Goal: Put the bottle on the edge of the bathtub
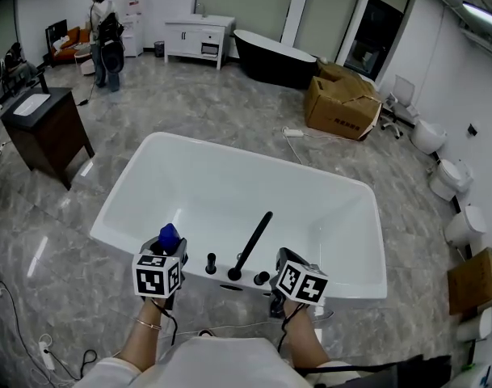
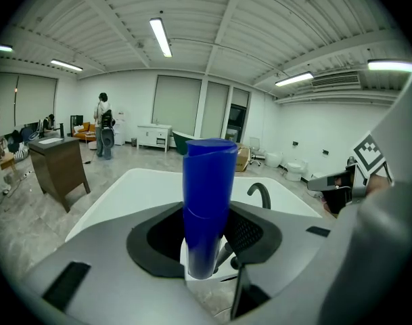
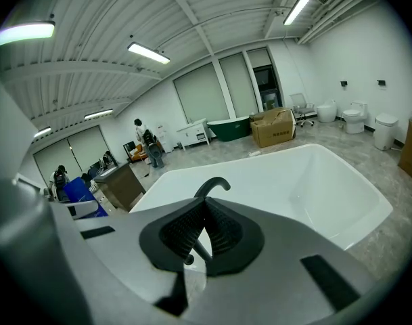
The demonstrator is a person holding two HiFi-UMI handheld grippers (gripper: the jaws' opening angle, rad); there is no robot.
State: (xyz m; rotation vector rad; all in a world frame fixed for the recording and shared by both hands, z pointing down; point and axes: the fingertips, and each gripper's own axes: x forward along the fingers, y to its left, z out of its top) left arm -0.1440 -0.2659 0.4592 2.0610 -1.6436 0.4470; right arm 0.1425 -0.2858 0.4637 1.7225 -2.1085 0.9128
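Observation:
A blue bottle stands upright between the jaws of my left gripper, which is shut on it. In the left gripper view the bottle fills the middle, hiding part of the tub behind it. It hangs over the near rim of the white bathtub, left of the black faucet. My right gripper is at the same rim, right of the faucet. Its ribbed pads meet with nothing between them, and the faucet spout shows just beyond.
Two black knobs flank the faucet base on the rim. A dark wooden basin cabinet stands at left, cardboard boxes and a black tub behind, toilets at right. A person stands far back left.

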